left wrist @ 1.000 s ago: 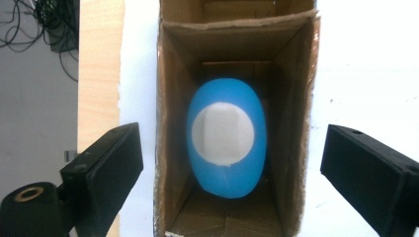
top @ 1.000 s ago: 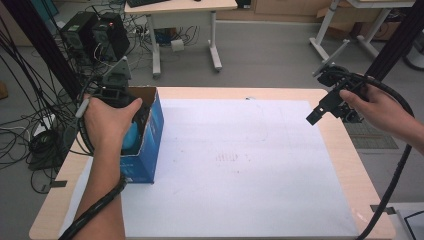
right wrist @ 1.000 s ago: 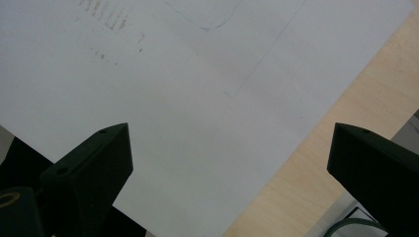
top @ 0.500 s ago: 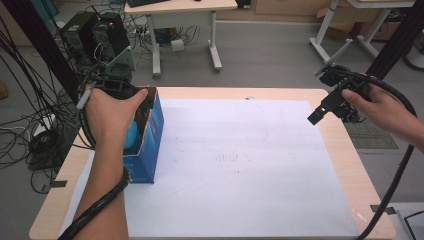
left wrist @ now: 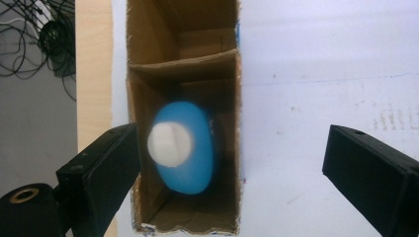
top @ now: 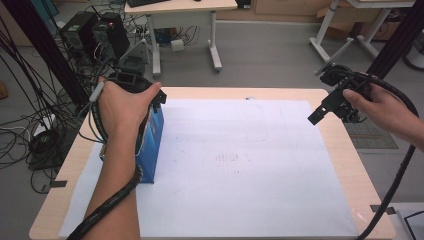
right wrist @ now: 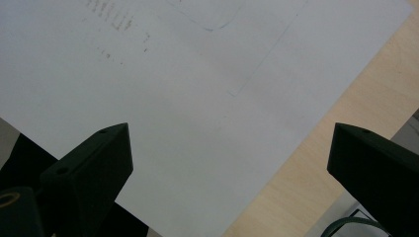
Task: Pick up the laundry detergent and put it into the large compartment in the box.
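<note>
A blue cardboard box (top: 154, 145) stands upright at the table's left with its top open. In the left gripper view I look straight down into the box (left wrist: 148, 94). A blue bottle (left wrist: 190, 163) with a white cap (left wrist: 169, 143) lies inside it, slightly blurred. My left gripper (left wrist: 233, 148) hangs open above the box mouth, one jaw on each side, touching nothing. In the high view the hand covers most of the left gripper (top: 156, 97). My right gripper (top: 320, 115) is held open in the air near the right edge, with only paper under it (right wrist: 232, 143).
A large white paper sheet (top: 240, 165) covers most of the wooden table (top: 345, 150). Behind the table stand a desk (top: 180, 10), computer towers (top: 95, 35) and loose cables (top: 30, 130) on the floor at the left.
My left hand and gripper have shifted a little farther away and to the right over the box top. The box and the right gripper have barely moved.
</note>
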Demonstrator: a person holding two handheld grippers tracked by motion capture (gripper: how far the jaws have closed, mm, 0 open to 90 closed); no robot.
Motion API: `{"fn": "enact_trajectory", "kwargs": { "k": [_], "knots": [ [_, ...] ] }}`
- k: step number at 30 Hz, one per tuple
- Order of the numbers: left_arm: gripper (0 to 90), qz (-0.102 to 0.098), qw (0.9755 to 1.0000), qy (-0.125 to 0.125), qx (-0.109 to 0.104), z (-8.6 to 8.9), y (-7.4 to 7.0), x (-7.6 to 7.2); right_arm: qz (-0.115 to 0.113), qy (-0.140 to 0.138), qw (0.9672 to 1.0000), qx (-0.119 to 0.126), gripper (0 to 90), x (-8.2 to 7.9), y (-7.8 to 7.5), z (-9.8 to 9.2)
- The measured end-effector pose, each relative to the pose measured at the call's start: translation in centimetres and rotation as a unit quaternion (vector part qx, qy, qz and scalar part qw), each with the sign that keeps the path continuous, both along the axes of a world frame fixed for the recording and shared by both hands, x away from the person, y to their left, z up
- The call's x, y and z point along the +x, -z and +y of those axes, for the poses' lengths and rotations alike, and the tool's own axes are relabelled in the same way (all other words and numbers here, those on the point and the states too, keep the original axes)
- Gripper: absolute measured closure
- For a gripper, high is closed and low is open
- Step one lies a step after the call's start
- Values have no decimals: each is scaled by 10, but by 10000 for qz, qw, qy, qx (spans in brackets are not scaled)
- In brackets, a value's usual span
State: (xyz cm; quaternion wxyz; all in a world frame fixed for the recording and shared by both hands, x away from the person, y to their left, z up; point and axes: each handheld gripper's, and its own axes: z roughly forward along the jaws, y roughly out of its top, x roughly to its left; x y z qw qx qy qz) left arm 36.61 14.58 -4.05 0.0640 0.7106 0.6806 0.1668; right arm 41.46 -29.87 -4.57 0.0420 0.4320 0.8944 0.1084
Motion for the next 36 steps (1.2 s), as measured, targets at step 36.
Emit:
{"fn": "enact_trajectory", "kwargs": {
  "k": [36],
  "knots": [
    [79, 40, 9987, 475, -188, -43, 9, 17, 63, -20, 10000, 47, 34, 4, 2, -1]
  ]
}}
